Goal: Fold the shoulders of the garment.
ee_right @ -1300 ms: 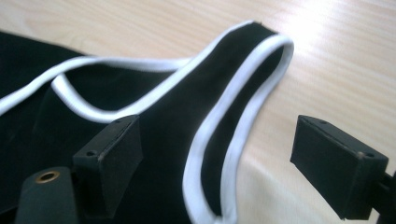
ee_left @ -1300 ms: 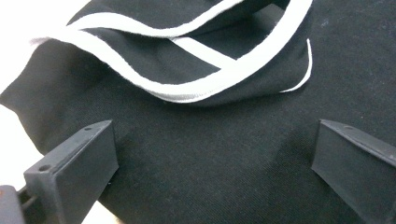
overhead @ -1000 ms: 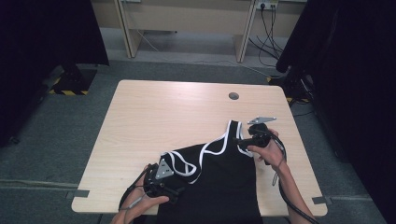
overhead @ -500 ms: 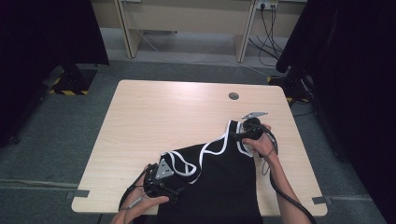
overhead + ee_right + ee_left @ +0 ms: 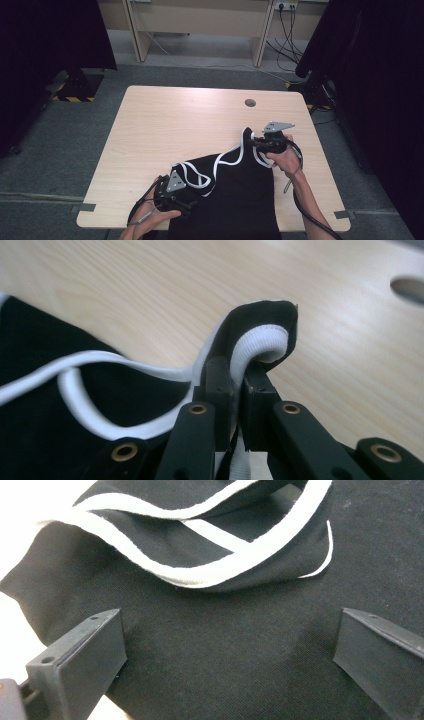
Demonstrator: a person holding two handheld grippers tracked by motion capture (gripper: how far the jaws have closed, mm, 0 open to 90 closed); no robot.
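So the black top [image 5: 240, 195] with the white trim is lying at the near edge of the table [image 5: 165, 125], body toward the person, straps pointing away toward the far side. Its long axis runs roughly near-to-far, tilted a bit so the strap end leans to the person's right.

The right gripper [image 5: 235, 385] has its jaws pinched tight on the end of one strap [image 5: 262, 335]. You can see the white trim folded over and squeezed between them, with the loop of the strap poking up just past the tips. In the high view that gripper [image 5: 260, 142] sits at the far right corner of the top, so the rest of the fabric trails back and to the left from it.

The left gripper [image 5: 225, 645] is spread wide, jaws on either side of plain black cloth near the other armhole, nothing clamped as far as I can tell. It's at the near left corner [image 5: 192, 204].

My guess: the pull that matters goes along the strap line, away from the left gripper, and the right one is the hand already set up for it.
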